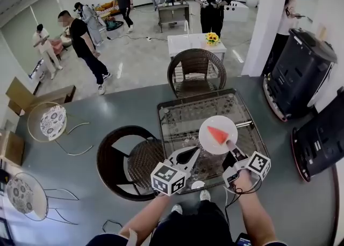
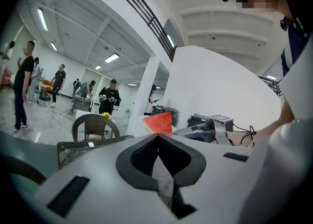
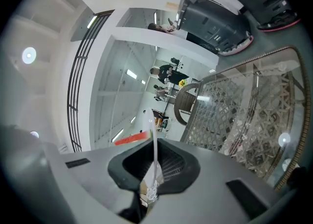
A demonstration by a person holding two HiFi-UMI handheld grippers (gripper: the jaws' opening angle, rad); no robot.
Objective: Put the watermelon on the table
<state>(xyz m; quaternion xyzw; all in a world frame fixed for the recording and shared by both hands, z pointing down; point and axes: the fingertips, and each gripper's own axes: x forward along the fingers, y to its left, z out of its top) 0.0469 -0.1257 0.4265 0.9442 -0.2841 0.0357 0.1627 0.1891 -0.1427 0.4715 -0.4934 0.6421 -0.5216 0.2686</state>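
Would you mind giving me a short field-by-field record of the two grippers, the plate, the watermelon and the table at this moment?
left gripper: jaws together, empty, just left of the plate
right gripper: jaws clamped on the plate's near rim
plate: white, round, held over the near right part of the table
watermelon: one red slice lying on the plate
table: glass top, with a wicker chair at its far side
plate touching table: cannot tell

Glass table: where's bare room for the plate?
Square glass table: far half by the brown wicker chair looks bare. Near-right crowded: right gripper holds a round white plate with red watermelon slice above it, left gripper beside.
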